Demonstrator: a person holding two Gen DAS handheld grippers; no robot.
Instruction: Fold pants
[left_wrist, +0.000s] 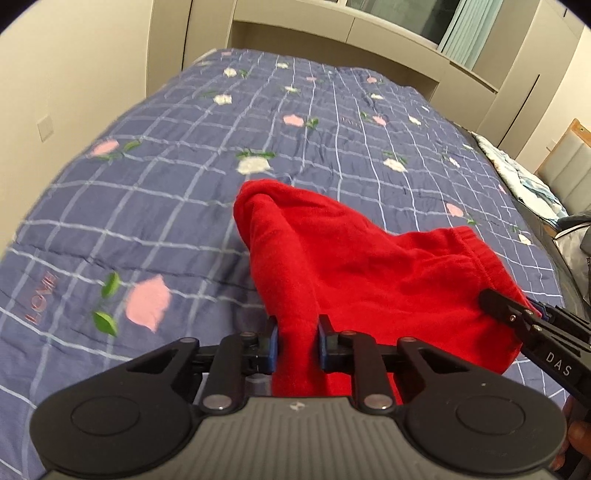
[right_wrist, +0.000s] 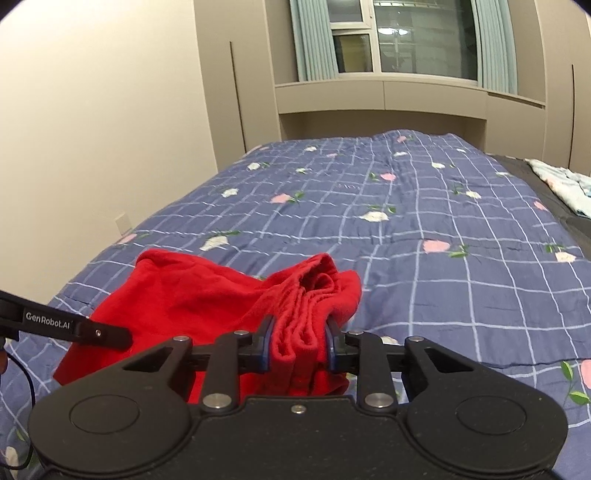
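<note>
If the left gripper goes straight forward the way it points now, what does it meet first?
The left gripper is already shut on the red pants, so that cloth bunches ahead of it first. Beyond it, the line probably reaches the blue checked quilt, though depth is unclear.

Red pants (left_wrist: 369, 273) — blue quilt (left_wrist: 177, 206), white-checked, strewn with pink and white flowers.

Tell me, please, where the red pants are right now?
The red pants are bunched on the near part of the blue checked quilt, pinched between the left gripper and the right gripper.
</note>
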